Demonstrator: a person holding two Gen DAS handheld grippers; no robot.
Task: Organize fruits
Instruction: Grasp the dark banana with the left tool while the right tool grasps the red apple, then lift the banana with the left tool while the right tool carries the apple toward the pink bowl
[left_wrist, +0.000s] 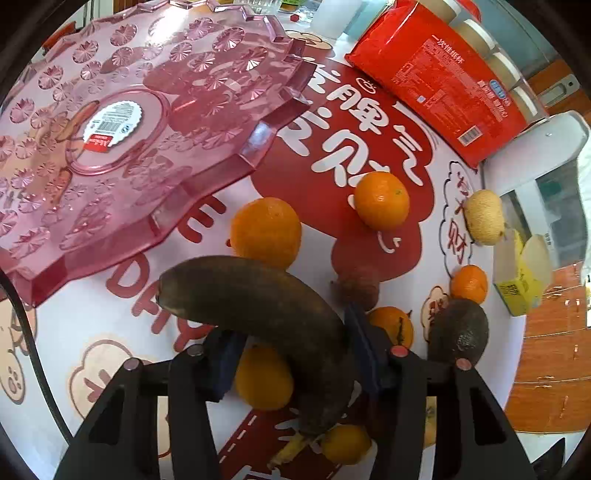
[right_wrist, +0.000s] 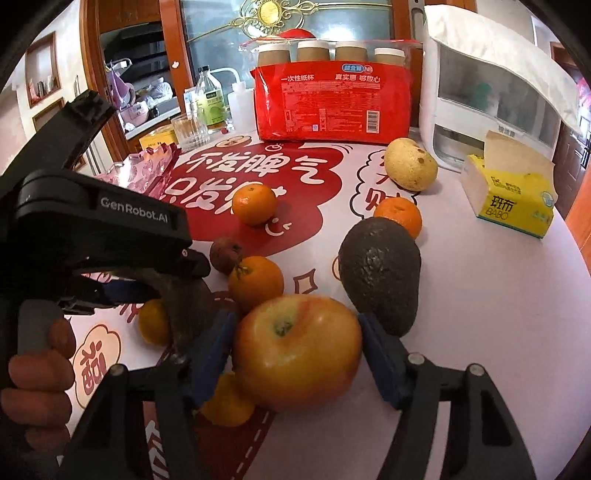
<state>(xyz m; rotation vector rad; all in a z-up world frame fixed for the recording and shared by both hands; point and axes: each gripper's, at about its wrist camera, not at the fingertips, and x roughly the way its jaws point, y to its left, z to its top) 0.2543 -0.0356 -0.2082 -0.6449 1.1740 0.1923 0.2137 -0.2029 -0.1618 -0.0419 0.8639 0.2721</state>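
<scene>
Left gripper (left_wrist: 291, 354) closed on blackened banana (left_wrist: 258, 306), lower centre of left wrist view; right gripper (right_wrist: 295, 354) straddling apple (right_wrist: 297, 352), pad contact unclear, lower centre; pink tray (left_wrist: 155, 221) empty at upper left; mandarins, avocado (right_wrist: 380, 277) scattered mid-frame

Left tongs (left_wrist: 291, 354): two matte black arms of angular moulded plastic, each a forked strut with triangular cut-outs. Flat dark blue pads (left_wrist: 225, 365) line the inner faces of the tips. Round pale pink pivot caps sit at the joints of the linkage. Right tongs (right_wrist: 295, 354): same black forked arms and blue pads (right_wrist: 380, 365), here with silver-grey pivot screws at the joints. Seen from the right wrist view, the left tongs' housing is a black, rounded casing printed "GenRobot.AI" in white letters, with a grey handle grip below it. A hand (right_wrist: 37, 380) is wrapped round that grip; no sleeve shows.
</scene>
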